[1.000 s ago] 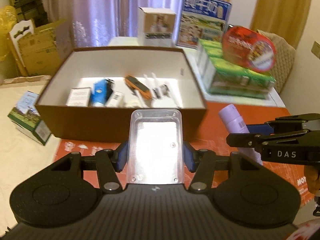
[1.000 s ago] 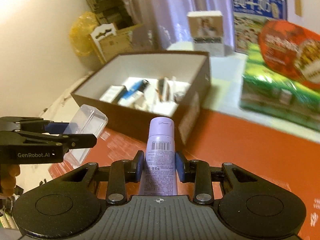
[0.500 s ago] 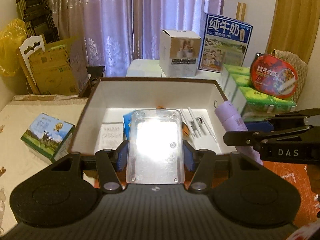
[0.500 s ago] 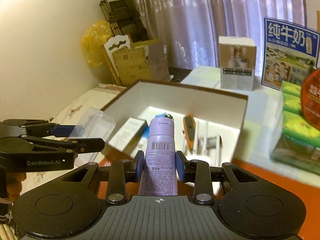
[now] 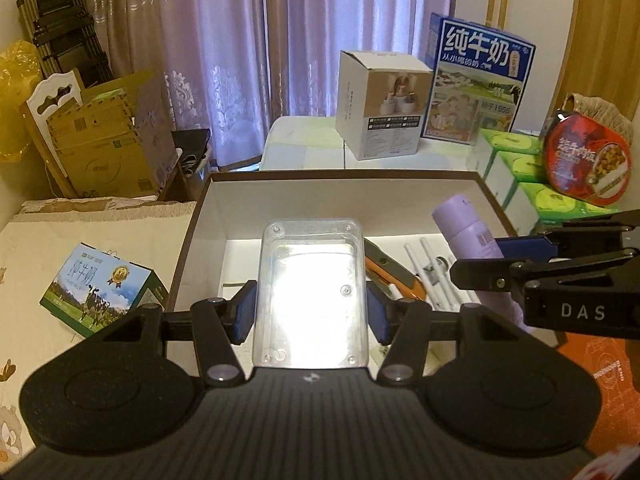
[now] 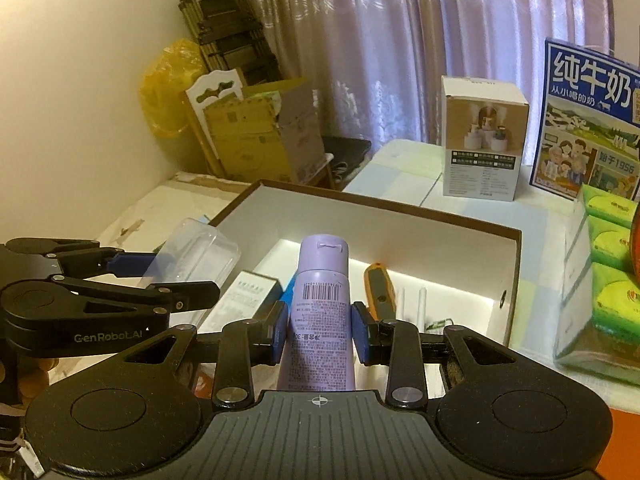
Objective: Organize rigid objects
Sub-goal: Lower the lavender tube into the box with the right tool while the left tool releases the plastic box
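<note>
A: Left gripper, state?
B: Clenched on a clear plastic case, blue pads pressing both long sides. Case is flat, glare off its face, held above the near-left part of the brown cardboard box.

A: Right gripper?
B: Clenched on a lilac spray can, pads on the body below the cap, barcode label facing the camera. Can points forward and up, also over the box, to the right of the case. The two grippers sit side by side, apart, not touching.

A: What's in the box?
B: White inside, open top. An orange utility knife lies on the floor of it, white sticks just right of the knife, a small white carton at the left. Something blue beside the carton, mostly hidden by the can; can't name it.

A: Around the box?
B: Box sits on a worktop. Behind it a white cube carton and a blue milk carton upright. Right side: green shrink-wrapped packs with a round red food lid leaning on them. Left of the box, a small milk box with cows lies on a cream cloth. Back corner: cardboard carton, yellow bag, folded ladder, lilac curtains.

A: Hand visible?
B: Fingertips of the person's left hand under the left gripper's handle in the right wrist view.
</note>
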`<state>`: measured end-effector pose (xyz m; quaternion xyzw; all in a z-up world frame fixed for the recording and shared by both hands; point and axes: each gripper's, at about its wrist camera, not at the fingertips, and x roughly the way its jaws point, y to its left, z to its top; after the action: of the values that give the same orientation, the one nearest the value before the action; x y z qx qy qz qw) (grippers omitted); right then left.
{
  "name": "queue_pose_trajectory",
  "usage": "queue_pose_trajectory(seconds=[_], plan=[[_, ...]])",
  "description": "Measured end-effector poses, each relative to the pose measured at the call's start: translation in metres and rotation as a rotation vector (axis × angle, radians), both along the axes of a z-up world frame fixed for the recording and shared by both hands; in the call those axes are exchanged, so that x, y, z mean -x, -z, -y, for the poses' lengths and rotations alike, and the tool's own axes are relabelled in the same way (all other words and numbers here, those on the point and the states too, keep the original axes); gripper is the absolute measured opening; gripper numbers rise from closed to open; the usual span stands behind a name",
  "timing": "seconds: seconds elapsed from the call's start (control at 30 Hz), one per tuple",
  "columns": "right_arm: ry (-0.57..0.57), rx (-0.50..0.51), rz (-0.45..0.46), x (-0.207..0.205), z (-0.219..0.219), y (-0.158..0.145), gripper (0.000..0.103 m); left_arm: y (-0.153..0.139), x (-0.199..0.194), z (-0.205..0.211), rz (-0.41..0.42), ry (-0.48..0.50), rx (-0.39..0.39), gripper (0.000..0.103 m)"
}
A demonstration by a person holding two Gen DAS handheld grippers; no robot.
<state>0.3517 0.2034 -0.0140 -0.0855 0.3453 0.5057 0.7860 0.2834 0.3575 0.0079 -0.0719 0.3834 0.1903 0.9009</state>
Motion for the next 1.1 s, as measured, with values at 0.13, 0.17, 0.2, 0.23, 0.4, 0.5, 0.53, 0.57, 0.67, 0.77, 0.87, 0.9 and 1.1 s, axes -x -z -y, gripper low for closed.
queue_pose_trajectory(seconds=[0.13, 0.17, 0.2, 0.23, 0.4, 0.5, 0.53, 0.57, 0.67, 0.77, 0.87, 0.9, 1.1], plan=[[0.013, 0.012, -0.012, -0.012, -0.015, 0.005, 0.03, 0.009, -0.014, -0.012, -0.024, 0.006, 0.006, 0.052], [0.015, 0.017, -0.014, -0.014, -0.018, 0.007, 0.03, 0.012, -0.018, -0.015, -0.033, 0.006, 0.007, 0.052], [0.016, 0.021, -0.016, -0.017, -0.021, 0.009, 0.03, 0.015, -0.022, -0.018, -0.04, 0.007, 0.01, 0.052], [0.018, 0.026, -0.019, -0.019, -0.025, 0.011, 0.03, 0.017, -0.025, -0.021, -0.047, 0.008, 0.015, 0.052], [0.028, 0.056, -0.04, -0.034, -0.039, 0.023, 0.03, 0.03, -0.042, -0.033, -0.076, 0.009, 0.028, 0.052], [0.033, 0.074, -0.047, -0.042, -0.047, 0.029, 0.03, 0.037, -0.051, -0.04, -0.089, 0.008, 0.039, 0.052], [0.036, 0.08, -0.05, -0.045, -0.05, 0.031, 0.03, 0.039, -0.054, -0.043, -0.095, 0.007, 0.04, 0.052], [0.038, 0.086, -0.053, -0.048, -0.053, 0.034, 0.03, 0.041, -0.057, -0.045, -0.102, 0.007, 0.041, 0.052], [0.042, 0.097, -0.063, -0.055, -0.059, 0.038, 0.03, 0.047, -0.066, -0.051, -0.114, 0.007, 0.045, 0.052], [0.05, 0.107, -0.073, -0.062, -0.066, 0.043, 0.031, 0.052, -0.072, -0.057, -0.123, 0.006, 0.045, 0.052], [0.057, 0.11, -0.086, -0.067, -0.071, 0.047, 0.03, 0.057, -0.078, -0.063, -0.132, 0.005, 0.045, 0.052], [0.059, 0.113, -0.09, -0.069, -0.072, 0.049, 0.03, 0.058, -0.079, -0.063, -0.134, 0.003, 0.044, 0.052], [0.066, 0.122, -0.098, -0.072, -0.079, 0.054, 0.031, 0.065, -0.087, -0.072, -0.149, -0.003, 0.047, 0.053]])
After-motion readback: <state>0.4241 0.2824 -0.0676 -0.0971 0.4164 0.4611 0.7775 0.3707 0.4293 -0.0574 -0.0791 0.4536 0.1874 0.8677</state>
